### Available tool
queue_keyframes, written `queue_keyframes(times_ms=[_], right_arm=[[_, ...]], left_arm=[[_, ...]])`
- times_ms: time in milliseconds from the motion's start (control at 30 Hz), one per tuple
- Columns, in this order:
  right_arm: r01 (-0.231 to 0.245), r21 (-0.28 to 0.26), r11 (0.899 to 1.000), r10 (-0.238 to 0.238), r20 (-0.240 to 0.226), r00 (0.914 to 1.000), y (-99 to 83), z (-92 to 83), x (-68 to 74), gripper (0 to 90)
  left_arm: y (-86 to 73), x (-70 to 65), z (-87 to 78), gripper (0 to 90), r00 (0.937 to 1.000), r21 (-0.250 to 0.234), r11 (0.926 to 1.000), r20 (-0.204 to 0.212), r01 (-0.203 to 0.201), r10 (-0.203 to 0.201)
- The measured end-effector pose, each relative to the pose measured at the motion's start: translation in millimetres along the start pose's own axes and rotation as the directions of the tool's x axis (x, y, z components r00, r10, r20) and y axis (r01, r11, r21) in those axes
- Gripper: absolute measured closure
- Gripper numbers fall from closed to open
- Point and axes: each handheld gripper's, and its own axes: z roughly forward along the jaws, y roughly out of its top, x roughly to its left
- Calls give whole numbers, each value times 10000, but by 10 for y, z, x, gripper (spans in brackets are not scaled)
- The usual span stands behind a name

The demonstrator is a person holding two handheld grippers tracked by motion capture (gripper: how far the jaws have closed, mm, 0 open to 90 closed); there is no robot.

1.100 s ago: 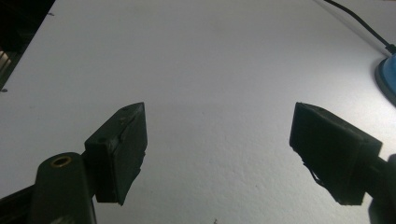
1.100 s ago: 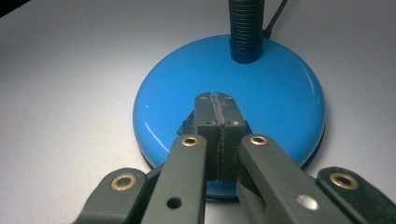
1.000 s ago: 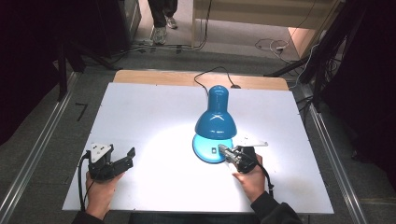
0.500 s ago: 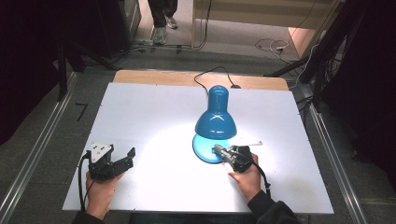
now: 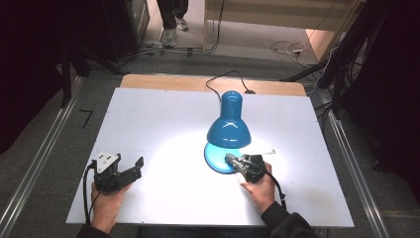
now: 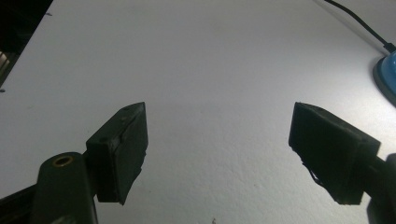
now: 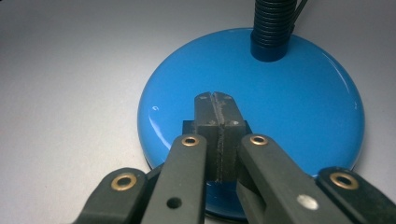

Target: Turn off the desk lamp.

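A blue desk lamp stands mid-table, lit, its shade (image 5: 229, 130) bent down over its round base (image 5: 216, 154). My right gripper (image 5: 231, 159) is shut, and its tips lie over the front of the base. In the right gripper view the closed jaws (image 7: 215, 100) rest on the glossy blue base (image 7: 299, 93), on top of a small black block (image 7: 187, 126) that looks like a switch. The ribbed neck (image 7: 274, 28) rises behind. My left gripper (image 5: 137, 166) is open at the table's front left, nothing between its jaws (image 6: 217, 140).
The lamp's black cable (image 5: 218, 82) runs back over the wooden strip at the table's far edge. A thin white strip (image 5: 262, 150) lies right of the base. The white tabletop (image 5: 158, 119) is bare on the left. A person's feet stand beyond the table.
My right gripper has slid left and a little forward, from beside the lamp base onto it. The left gripper has stayed put.
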Motion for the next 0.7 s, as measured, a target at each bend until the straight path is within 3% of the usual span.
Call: queue_keyframes(times_ms=[367, 500, 533, 600, 700], right_arm=[[92, -41, 9999, -93, -43, 9999, 5, 13, -3, 883], [78, -61, 10000, -78, 54, 10000, 25, 32, -3, 885], [150, -44, 9999, -149, 277, 9995, 21, 52, -8, 884], [-93, -54, 9999, 95, 261, 9996, 35, 54, -36, 884], [-4, -594, 9982, 15, 178, 9998, 57, -16, -34, 883]], left_arm=[[-2, -12, 5, 200, 10000, -15, 10000, 21, -65, 65], [-3, -27, 5, 200, 9999, 3, 9999, 44, -156, 156], [-3, -26, 4, 200, 9999, -1, 9999, 42, -152, 152], [-2, -19, 1, 200, 9999, -6, 9999, 48, -134, 134], [-2, -13, 1, 200, 9999, -25, 9999, 44, -114, 114]])
